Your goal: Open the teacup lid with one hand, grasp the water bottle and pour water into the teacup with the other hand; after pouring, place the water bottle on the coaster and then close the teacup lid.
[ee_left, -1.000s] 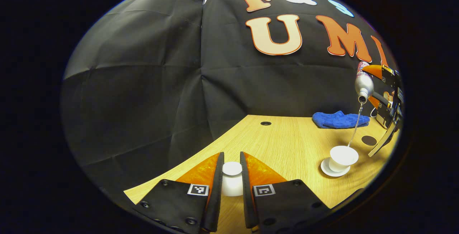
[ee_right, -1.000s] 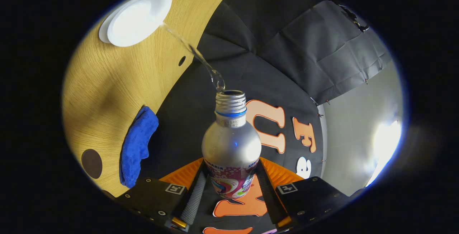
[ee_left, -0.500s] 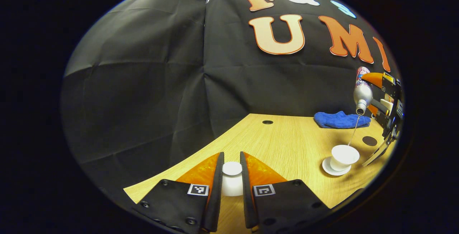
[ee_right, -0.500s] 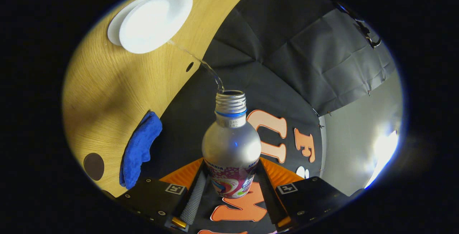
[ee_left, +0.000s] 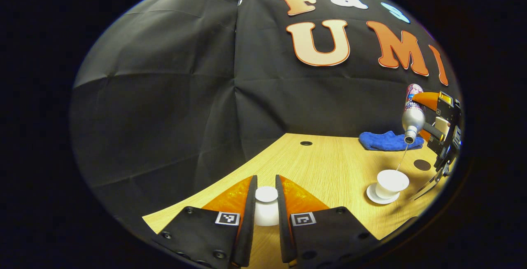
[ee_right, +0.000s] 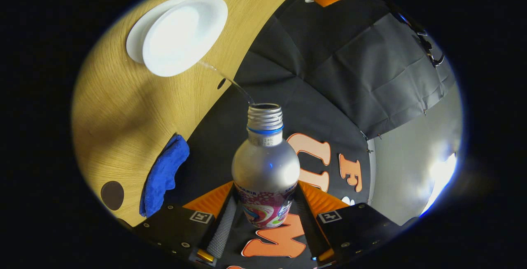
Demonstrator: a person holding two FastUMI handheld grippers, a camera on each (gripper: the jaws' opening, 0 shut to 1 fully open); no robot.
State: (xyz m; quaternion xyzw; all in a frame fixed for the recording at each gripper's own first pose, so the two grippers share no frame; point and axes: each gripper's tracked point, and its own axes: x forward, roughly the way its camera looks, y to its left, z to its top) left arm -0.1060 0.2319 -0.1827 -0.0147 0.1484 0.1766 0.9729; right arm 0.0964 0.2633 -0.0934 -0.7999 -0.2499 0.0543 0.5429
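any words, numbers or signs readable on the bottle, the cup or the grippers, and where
water bottle, printed band at its base: edged by the jaws, too blurred to read.
Bottle neck, stamped line under the blue ring: too small to read.
right gripper and left gripper, square marker tiles: black-and-white patterns, no words.
teacup and teacup lid: no text.

A light wooden table (ee_left: 329, 166) with fine straight grain runs up to the black cloth wall (ee_left: 164, 96). A crumpled blue cloth (ee_left: 387, 141) lies on the table by the wall's foot. A small dark round hole (ee_left: 306, 143) sits in the tabletop near the wall, well apart from the cloth.
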